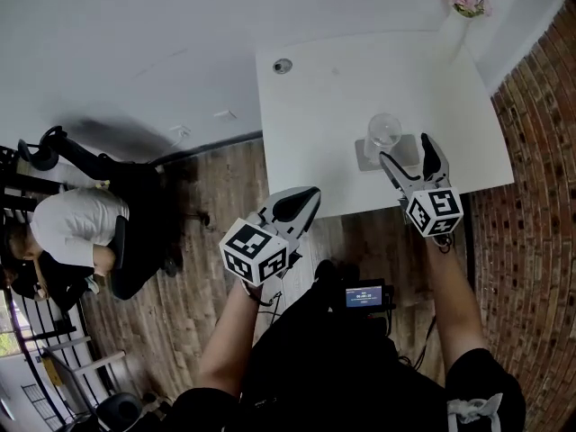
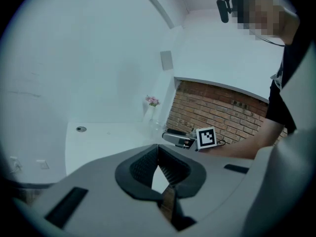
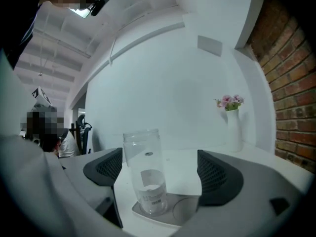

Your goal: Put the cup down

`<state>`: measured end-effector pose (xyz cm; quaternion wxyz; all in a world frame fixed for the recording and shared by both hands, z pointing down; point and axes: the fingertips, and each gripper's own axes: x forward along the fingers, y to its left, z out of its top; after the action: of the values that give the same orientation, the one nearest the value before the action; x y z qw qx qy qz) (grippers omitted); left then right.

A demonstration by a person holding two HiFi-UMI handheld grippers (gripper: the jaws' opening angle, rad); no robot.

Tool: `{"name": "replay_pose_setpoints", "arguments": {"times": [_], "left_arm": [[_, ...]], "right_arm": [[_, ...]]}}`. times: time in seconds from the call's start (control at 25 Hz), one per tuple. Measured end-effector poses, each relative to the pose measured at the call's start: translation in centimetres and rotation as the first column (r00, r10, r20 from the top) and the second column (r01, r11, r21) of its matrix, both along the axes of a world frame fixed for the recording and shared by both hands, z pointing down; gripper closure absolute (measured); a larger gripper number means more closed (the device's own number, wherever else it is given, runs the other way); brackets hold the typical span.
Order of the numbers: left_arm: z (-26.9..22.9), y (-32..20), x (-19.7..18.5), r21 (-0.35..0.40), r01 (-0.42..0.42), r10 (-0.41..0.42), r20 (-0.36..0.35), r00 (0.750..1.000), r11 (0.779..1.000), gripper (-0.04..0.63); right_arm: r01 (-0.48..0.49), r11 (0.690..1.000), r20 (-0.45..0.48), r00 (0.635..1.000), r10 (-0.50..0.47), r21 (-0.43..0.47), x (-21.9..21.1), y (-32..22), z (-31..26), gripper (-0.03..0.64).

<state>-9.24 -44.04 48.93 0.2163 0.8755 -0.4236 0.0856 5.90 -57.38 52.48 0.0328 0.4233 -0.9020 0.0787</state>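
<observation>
Clear plastic cup (image 3: 145, 177) set on grey coaster (image 3: 183, 212), white table (image 1: 315, 106) front edge. Right gripper (image 1: 407, 151) spread wide, gripping nothing; next, likely straight retreat. Left gripper (image 1: 304, 201) closed, empty.

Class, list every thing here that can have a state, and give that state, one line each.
Clear cylindrical cup: upright, looks empty, standing on the grey tray, ungripped.
Right gripper: open, jaws either side of the cup.
Left gripper: shut, empty.
White vase with pink flowers: upright on the white table.
</observation>
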Motion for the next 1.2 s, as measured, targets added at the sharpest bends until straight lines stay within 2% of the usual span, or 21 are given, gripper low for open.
{"name": "replay_pose_setpoints", "arguments": {"times": [0.2, 0.4, 0.52, 0.64, 0.88, 1.08, 1.2], "left_arm": [[-0.4, 1.0, 0.9, 0.012, -0.025, 0.025, -0.018, 1.0, 1.0, 0.586], [-0.6, 2.2, 1.8, 0.023, -0.057, 0.058, -0.034, 0.998, 0.998, 0.586], [-0.9, 2.7, 2.1, 0.035, -0.071, 0.072, -0.047, 0.996, 0.997, 0.586], [-1.2, 3.1, 2.2, 0.049, -0.081, 0.083, -0.055, 0.995, 0.996, 0.586], [-1.8, 3.6, 2.9, 0.081, -0.107, 0.112, -0.064, 0.992, 0.991, 0.586], [-2.3, 4.2, 3.7, 0.097, -0.126, 0.132, -0.065, 0.989, 0.987, 0.586], [-2.4, 4.3, 4.2, 0.104, -0.142, 0.149, -0.068, 0.986, 0.984, 0.586]], "right_arm": [[-0.082, 0.994, 0.044, 0.995, 0.086, -0.077, 4.0, 2.3, -0.8, 0.153], [-0.078, 0.979, 0.151, 0.983, 0.107, -0.189, 5.6, 5.5, -1.5, 0.172], [-0.075, 0.974, 0.188, 0.975, 0.116, -0.212, 6.0, 7.5, -2.5, 0.246], [-0.107, 0.977, 0.189, 0.972, 0.141, -0.182, 6.4, 9.3, -4.1, 0.363], [-0.09, 0.984, 0.186, 0.975, 0.119, -0.156, 5.7, 12.8, -6.7, 0.526], [-0.04, 0.987, 0.174, 0.983, 0.067, -0.156, 3.7, 15.4, -7.5, 0.593], [-0.024, 0.984, 0.196, 0.979, 0.059, -0.178, 2.9, 16.5, -7.1, 0.601]]}}
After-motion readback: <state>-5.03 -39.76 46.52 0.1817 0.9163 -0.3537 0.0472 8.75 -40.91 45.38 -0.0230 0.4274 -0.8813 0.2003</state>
